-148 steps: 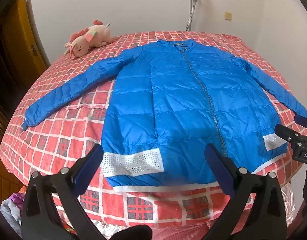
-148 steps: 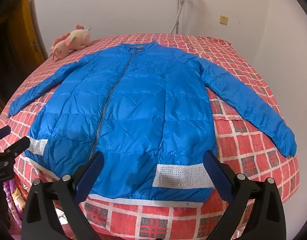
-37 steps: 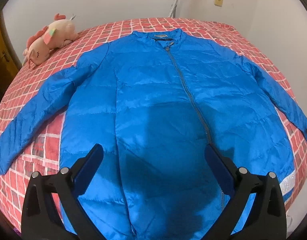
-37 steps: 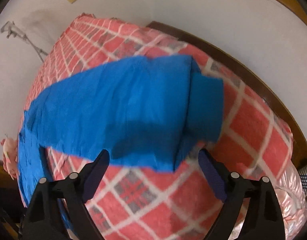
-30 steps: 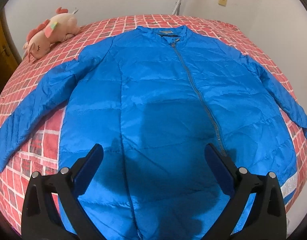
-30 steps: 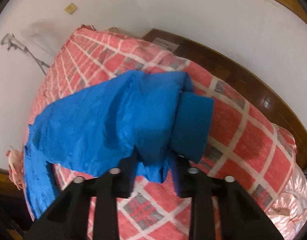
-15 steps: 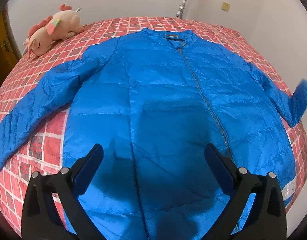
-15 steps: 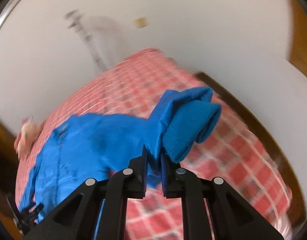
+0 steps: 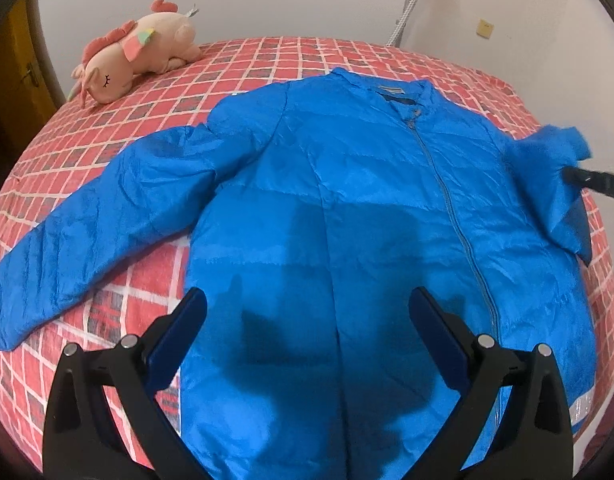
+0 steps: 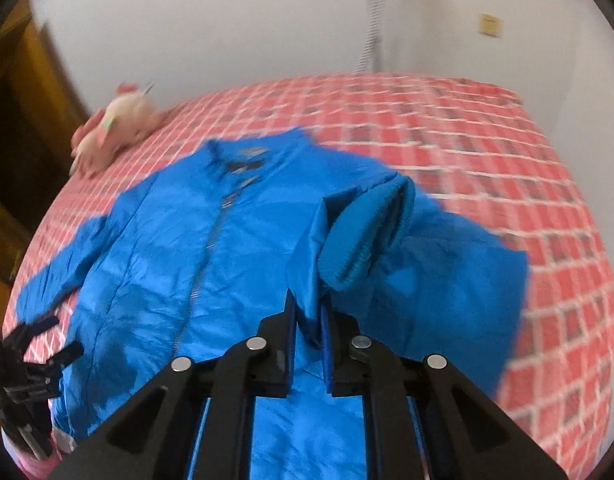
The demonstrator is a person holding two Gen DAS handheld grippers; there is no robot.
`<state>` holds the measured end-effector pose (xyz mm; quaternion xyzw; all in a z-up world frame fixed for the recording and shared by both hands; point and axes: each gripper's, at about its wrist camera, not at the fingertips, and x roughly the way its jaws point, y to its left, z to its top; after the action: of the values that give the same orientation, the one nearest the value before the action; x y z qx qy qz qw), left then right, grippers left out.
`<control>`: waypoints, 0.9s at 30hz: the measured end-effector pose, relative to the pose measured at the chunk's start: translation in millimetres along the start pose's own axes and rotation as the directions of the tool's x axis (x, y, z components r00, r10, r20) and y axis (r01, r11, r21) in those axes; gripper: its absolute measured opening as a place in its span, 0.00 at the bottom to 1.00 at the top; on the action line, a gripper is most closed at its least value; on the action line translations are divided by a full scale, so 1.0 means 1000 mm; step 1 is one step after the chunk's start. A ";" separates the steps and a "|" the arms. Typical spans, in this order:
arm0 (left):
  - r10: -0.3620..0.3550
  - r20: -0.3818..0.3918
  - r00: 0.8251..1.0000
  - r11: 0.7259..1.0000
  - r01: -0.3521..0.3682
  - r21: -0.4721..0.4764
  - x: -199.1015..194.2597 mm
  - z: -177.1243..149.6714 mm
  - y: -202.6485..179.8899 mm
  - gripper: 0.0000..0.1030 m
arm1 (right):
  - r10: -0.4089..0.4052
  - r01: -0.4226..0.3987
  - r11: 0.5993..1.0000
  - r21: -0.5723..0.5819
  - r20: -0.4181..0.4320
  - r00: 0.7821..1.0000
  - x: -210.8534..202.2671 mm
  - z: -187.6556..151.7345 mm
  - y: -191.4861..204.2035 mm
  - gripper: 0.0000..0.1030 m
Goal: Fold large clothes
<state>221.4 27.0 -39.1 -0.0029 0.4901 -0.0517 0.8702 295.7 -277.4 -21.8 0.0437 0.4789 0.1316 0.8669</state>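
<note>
Folding the sleeve [image 10: 363, 240] inward is the step in hand: the right tool [image 10: 309, 312] pinches it near the ribbed cuff, centre frame, over the quilted blue jacket [image 9: 347, 220] spread on the checked bed [image 9: 107, 120]. Next, lay it flat across the chest. Left tool [image 9: 307, 320] stands wide, empty.
</note>
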 end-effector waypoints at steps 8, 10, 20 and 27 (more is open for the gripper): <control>-0.048 -0.007 0.999 0.999 0.048 -0.001 0.000 0.017 -0.013 0.97 | 0.206 -0.203 0.978 -0.049 0.062 0.977 -0.021 -0.008 -0.002 0.21; -0.080 -0.014 0.997 0.997 0.080 0.011 0.004 0.025 -0.027 0.97 | 0.087 -0.088 0.996 0.002 0.085 0.993 -0.026 -0.011 -0.025 0.21; -0.194 -0.150 0.969 0.975 0.208 0.079 0.081 0.075 -0.131 0.97 | -0.124 0.105 0.952 0.286 0.049 0.991 -0.020 -0.034 -0.144 0.24; -0.184 -0.149 0.972 0.964 0.208 0.167 0.106 0.078 -0.170 0.69 | -0.115 0.092 0.952 0.290 0.065 0.991 -0.027 -0.037 -0.151 0.27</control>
<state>327.3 -155.4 -79.4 0.0312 0.5372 -0.1819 0.8230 279.0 -431.3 -50.0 0.1491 0.4587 0.0132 0.8759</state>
